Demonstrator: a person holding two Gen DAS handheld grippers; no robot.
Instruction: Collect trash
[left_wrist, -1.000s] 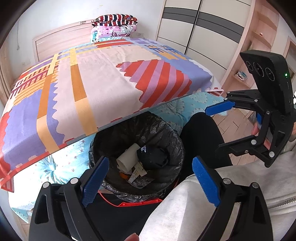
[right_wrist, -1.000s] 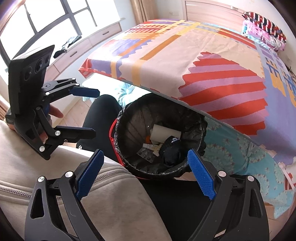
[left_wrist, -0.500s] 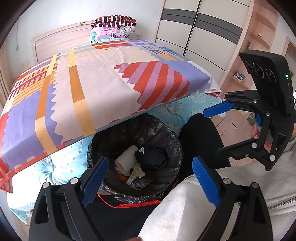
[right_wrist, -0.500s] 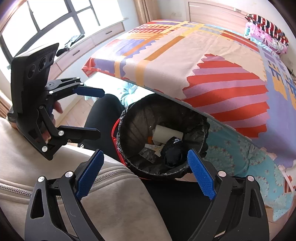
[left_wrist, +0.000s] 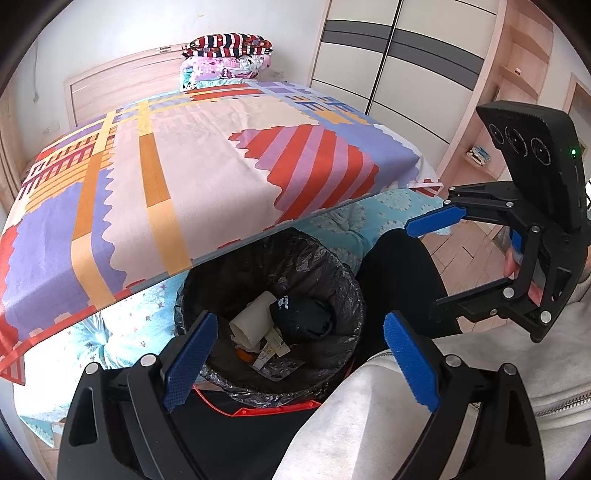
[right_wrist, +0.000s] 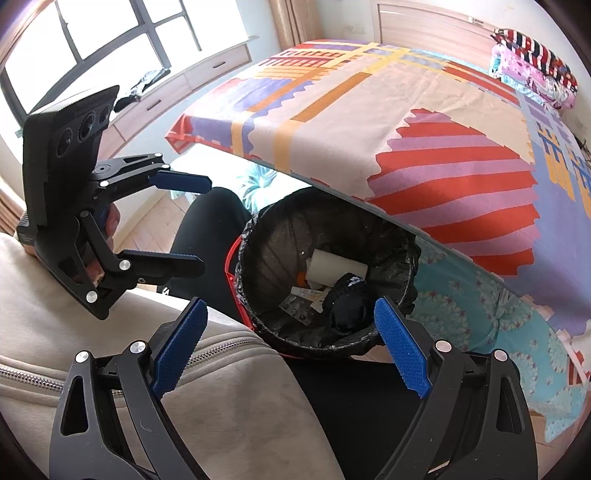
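1. Left wrist view: left gripper (left_wrist: 299, 354) hangs above the round bin lined with a black plastic bag (left_wrist: 332, 273), its blue-padded jaws spread wide and holding nothing.
2. Trash lies inside the bin: a white paper cup on its side (left_wrist: 251, 319), a crumpled black cloth with a small white mark (left_wrist: 301, 319) touching it, and paper scraps with a foil blister pack (left_wrist: 279, 369) below them.
3. Compared with a second ago, the bin sits slightly lower and nearer the centre between the fingers; its contents lie as before.
4. Right gripper (left_wrist: 436, 262) shows at the right edge, jaws apart and empty.
5. Right wrist view: the right gripper (right_wrist: 291, 345) is likewise spread over the bin (right_wrist: 258, 236), which has drifted rightwards in the frame since the earlier picture.
6. Left gripper (right_wrist: 201, 221) shows at the left, open-jawed, beside the patchwork-patterned bedspread (right_wrist: 369, 110).
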